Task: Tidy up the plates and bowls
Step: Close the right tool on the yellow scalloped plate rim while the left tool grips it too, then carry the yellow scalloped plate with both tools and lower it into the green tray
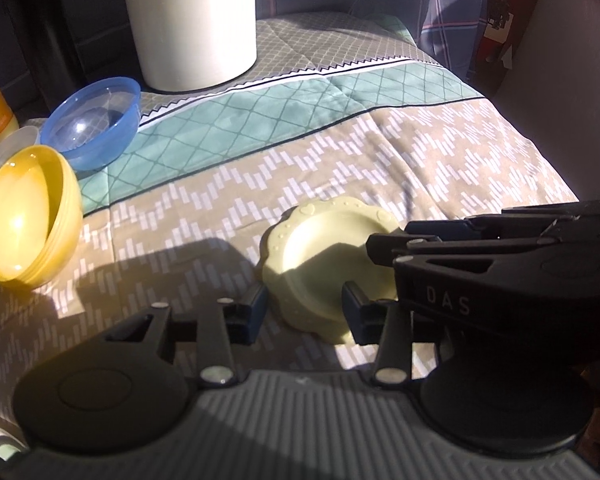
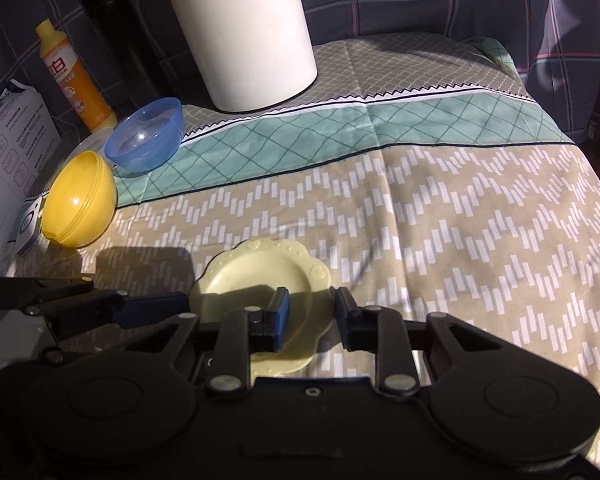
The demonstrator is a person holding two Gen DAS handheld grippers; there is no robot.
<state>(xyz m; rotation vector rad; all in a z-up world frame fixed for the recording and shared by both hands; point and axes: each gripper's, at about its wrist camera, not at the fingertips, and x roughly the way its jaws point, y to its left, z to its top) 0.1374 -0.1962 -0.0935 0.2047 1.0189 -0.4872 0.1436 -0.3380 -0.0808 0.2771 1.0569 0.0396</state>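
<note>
A pale yellow scalloped plate (image 1: 324, 248) lies on the patterned cloth, apparently stacked on a second one (image 2: 284, 360). My left gripper (image 1: 304, 312) is open, its fingers either side of the plate's near edge. My right gripper (image 2: 310, 312) is open over the plate's (image 2: 256, 276) near right edge; it reaches in from the right in the left wrist view (image 1: 384, 244). A yellow bowl (image 1: 24, 216) lies tilted at the left, also in the right wrist view (image 2: 78, 200). A blue translucent bowl (image 1: 94, 120) stands behind it, also seen from the right wrist (image 2: 146, 138).
A tall white canister (image 1: 192, 20) stands at the back, also in the right wrist view (image 2: 244, 32). An orange bottle (image 2: 74, 76), a dark flask (image 2: 116, 32) and a white box (image 2: 8, 152) stand at the left. A clear lid (image 1: 8, 148) lies behind the bowls.
</note>
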